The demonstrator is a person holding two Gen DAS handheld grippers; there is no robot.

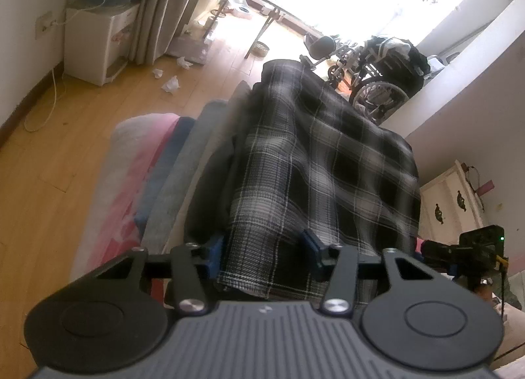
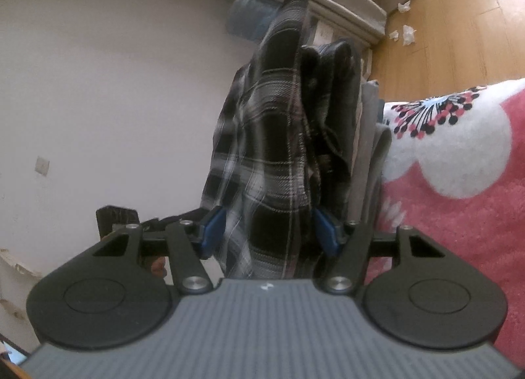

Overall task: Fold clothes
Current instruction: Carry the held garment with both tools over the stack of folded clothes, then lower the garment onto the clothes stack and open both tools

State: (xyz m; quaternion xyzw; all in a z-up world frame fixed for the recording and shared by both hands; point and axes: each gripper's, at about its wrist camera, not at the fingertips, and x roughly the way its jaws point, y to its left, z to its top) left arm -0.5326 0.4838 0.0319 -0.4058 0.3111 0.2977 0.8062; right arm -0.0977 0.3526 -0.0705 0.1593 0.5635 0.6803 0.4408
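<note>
I am holding up a black and white plaid shirt (image 1: 315, 162) with both of my grippers. My left gripper (image 1: 262, 248) is pinching the bottom edge of the shirt, with the cloth running between its blue pads (image 1: 215, 252). My right gripper (image 2: 267, 231) is pinching a bunched-up part of the same plaid shirt (image 2: 262, 149), and the cloth is filling the gap between its blue pads (image 2: 213, 228).

The shirt is hanging in the air over a stack of folded clothes (image 1: 183, 162). The stack is sitting on a fluffy pink and white blanket (image 1: 131, 182). In the right wrist view the blanket (image 2: 459, 182) is showing white circles and little dotted flowers.

In the left wrist view, past the shirt, a wheelchair (image 1: 377, 74) is standing near the bright window. Crumpled white tissues (image 1: 170, 84) are lying on the wooden floor (image 1: 65, 149). A small white cabinet (image 1: 95, 41) is standing against the wall beside a long curtain (image 1: 170, 2). My other gripper is peeking in at the right edge of that view.
</note>
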